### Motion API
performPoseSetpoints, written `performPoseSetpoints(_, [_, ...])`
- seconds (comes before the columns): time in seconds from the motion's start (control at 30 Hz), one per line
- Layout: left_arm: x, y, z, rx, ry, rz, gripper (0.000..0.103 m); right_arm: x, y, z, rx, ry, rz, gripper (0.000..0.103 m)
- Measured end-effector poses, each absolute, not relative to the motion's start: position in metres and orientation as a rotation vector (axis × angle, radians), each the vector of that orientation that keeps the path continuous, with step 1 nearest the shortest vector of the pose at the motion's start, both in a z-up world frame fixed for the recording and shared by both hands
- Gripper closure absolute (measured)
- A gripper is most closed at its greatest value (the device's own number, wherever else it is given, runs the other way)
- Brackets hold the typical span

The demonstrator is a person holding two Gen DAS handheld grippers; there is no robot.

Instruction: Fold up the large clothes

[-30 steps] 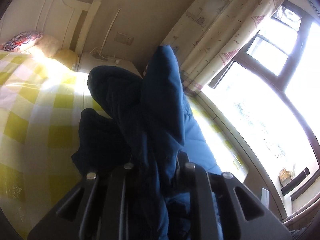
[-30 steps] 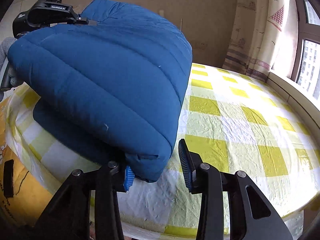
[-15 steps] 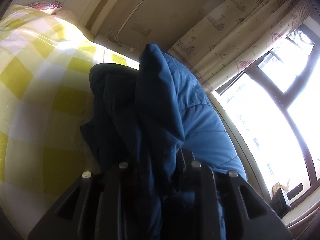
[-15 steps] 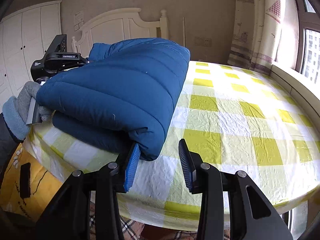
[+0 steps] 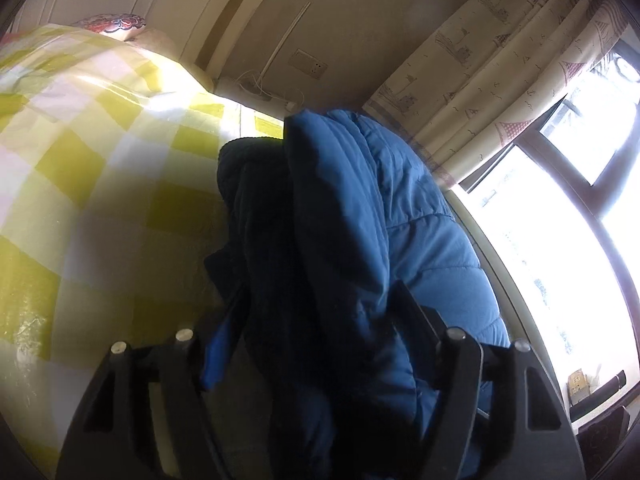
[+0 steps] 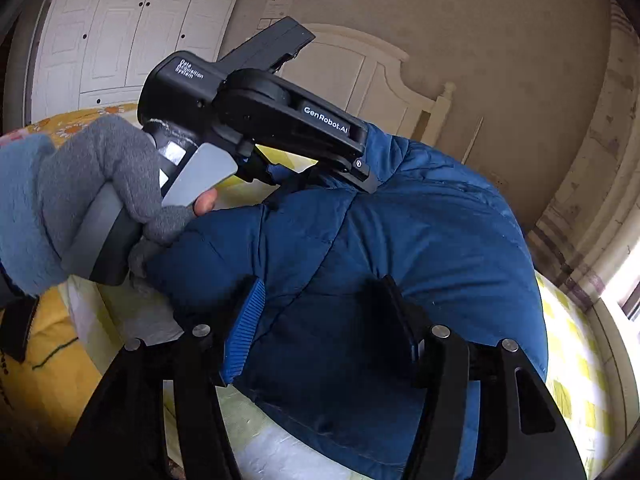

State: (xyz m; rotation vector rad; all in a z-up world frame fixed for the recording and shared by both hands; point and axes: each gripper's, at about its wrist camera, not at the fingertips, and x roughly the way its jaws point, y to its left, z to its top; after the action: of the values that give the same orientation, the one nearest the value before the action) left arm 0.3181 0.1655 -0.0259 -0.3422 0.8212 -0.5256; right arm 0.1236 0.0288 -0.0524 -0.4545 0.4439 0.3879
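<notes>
A: Where is the blue puffy jacket [image 6: 400, 248]?

B: Folded on the yellow checked bed sheet [image 5: 100, 168], filling the middle of both views.

A: And the grippers?

B: The left gripper [image 5: 316, 344] and the right gripper [image 6: 324, 324] are both opening (jacket between the jaws). A gloved hand [image 6: 92, 200] holds the left one.

A yellow-checked bedspread [image 5: 100, 168] covers the bed. A patterned curtain [image 5: 500, 72] hangs beside the bright window [image 5: 560, 248]. White wardrobe doors [image 6: 120, 28] stand behind.

Folded jacket [image 6: 420, 248] on bed [image 5: 100, 152], curtain [image 5: 500, 80] behind.
</notes>
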Motion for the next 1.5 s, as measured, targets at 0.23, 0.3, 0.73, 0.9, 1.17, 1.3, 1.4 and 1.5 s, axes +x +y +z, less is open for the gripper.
performPoseSetpoints(0.23, [0.293, 0.156, 0.072, -0.267, 0.58, -0.471, 0.017, 0.128, 0.029, -0.05, -0.437, 0.455, 0.385, 0.047])
performPoseSetpoints(0.3, [0.295, 0.123, 0.087, -0.176, 0.533, -0.519, 0.008, 0.127, 0.029, -0.05, -0.438, 0.45, 0.378, 0.047])
performPoseSetpoints(0.73, [0.404, 0.118, -0.058, -0.305, 0.874, -0.413, 0.005, 0.124, 0.026, -0.061, -0.453, 0.423, 0.397, 0.046])
performPoseSetpoints(0.9, [0.406, 0.111, -0.053, -0.263, 0.879, -0.387, 0.004, 0.123, 0.025, -0.053, -0.462, 0.452, 0.42, 0.046])
performPoseSetpoints(1.17, [0.4, 0.104, -0.043, -0.142, 0.845, -0.313, 0.002, 0.078, -0.034, -0.019, -0.339, 0.299, 0.265, 0.046])
performPoseSetpoints(1.3, [0.397, 0.101, -0.041, -0.114, 0.831, -0.305, 0.002, 0.099, -0.055, -0.053, -0.309, 0.439, 0.317, 0.045])
performPoseSetpoints(1.4, [0.396, 0.098, -0.04, -0.071, 0.818, -0.284, 0.002, 0.101, -0.061, -0.028, -0.24, 0.488, 0.379, 0.046])
performPoseSetpoints(1.5, [0.395, 0.099, -0.039, -0.064, 0.811, -0.28, 0.002, 0.096, -0.086, -0.004, -0.124, 0.387, 0.343, 0.046])
